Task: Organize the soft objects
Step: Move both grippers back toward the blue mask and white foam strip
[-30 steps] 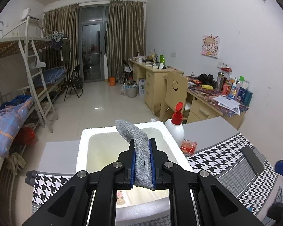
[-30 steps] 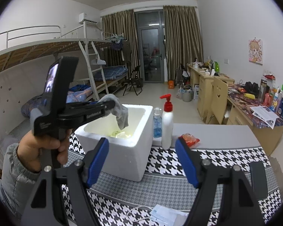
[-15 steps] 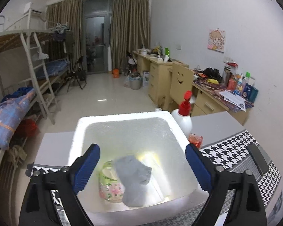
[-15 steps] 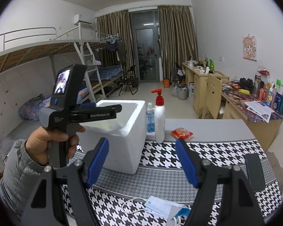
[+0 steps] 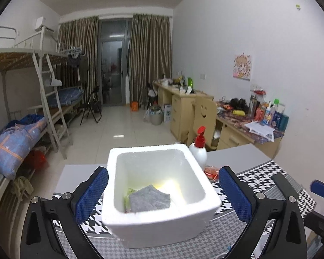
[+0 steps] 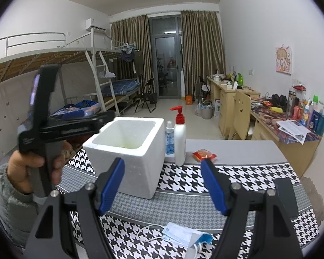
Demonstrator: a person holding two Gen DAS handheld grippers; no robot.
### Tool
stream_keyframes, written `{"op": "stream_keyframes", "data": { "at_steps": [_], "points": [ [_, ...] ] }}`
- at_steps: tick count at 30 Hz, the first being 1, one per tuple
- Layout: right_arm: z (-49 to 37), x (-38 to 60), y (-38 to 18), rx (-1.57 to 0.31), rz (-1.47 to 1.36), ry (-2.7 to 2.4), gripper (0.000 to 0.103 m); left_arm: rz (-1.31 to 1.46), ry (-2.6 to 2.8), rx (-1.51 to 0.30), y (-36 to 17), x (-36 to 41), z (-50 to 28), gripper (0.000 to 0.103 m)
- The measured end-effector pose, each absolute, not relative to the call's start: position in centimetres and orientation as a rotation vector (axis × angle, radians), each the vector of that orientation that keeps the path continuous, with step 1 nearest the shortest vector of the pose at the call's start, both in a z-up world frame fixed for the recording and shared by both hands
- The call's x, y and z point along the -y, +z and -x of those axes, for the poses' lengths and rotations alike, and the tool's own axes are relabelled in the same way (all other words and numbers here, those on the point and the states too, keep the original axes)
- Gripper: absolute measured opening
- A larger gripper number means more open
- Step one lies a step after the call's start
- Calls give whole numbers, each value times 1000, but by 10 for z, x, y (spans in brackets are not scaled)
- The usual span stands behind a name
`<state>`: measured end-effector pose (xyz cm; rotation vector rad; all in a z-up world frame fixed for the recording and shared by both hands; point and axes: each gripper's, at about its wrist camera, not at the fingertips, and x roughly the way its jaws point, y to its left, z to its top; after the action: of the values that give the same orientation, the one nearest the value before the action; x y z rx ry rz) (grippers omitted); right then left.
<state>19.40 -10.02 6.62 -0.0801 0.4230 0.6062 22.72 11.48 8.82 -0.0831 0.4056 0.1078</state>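
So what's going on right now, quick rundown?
Left gripper opening, nothing between jaws. Right gripper open, empty. Grey cloth lies inside foam box. Nothing in the way.

White foam box, grey sock inside on something pale yellow-green. Black-and-white houndstooth cloth with finer grey houndstooth bands. White pump bottle, red pump top. Small clear bottle, blue label. Red-orange packet. Light blue face mask, white cord. Both grippers black with blue pads. Grey sleeve. Brown curtains.
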Motion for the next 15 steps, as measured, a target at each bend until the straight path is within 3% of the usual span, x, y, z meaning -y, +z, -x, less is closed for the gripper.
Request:
{"op": "stream_keyframes", "data": {
  "at_steps": [15],
  "points": [
    [-167, 105, 68, -395, 75, 606, 79, 88, 68, -334, 90, -98, -160, 102]
  ]
}}
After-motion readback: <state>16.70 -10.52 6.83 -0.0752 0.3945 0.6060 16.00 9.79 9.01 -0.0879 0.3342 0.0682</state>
